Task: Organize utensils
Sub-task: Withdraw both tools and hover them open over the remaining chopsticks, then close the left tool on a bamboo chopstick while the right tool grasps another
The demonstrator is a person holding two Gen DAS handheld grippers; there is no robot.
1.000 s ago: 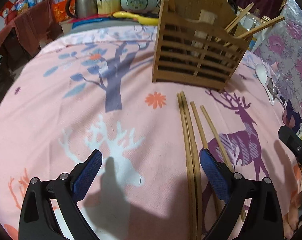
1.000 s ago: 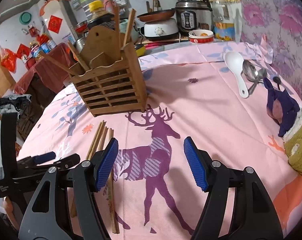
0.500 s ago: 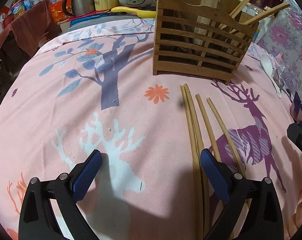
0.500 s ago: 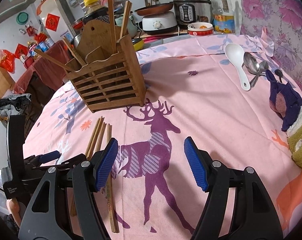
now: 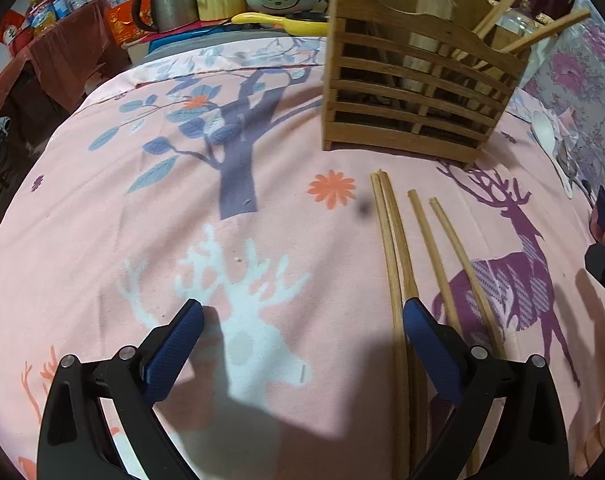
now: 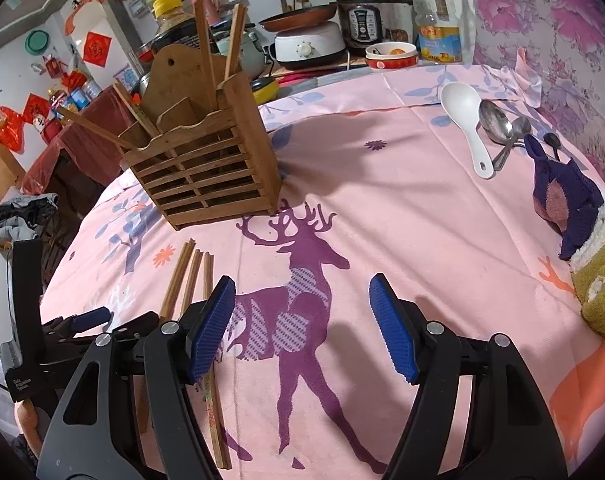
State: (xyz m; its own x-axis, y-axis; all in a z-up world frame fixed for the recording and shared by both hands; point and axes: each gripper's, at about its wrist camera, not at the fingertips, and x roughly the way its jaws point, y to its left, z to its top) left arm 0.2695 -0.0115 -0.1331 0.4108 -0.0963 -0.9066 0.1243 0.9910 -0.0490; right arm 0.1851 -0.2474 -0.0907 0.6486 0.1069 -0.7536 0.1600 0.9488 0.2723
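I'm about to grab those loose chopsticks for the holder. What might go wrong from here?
1. The chopsticks lie close together on the soft cloth, so the open left hand-held gripper may pinch only some or scatter them.
2. The wooden holder already has sticks leaning out; inserting more could knock them or tip it.
3. The right hand-held gripper is close beside the left, so they may collide.

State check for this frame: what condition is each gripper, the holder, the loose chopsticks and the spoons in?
Left gripper: open, empty, above the cloth.
Right gripper: open, empty.
Holder: upright, some chopsticks already standing in it.
Loose chopsticks: four, lying flat in front of the holder.
White spoon: lying flat on the cloth.
Metal spoons: lying beside the white spoon.
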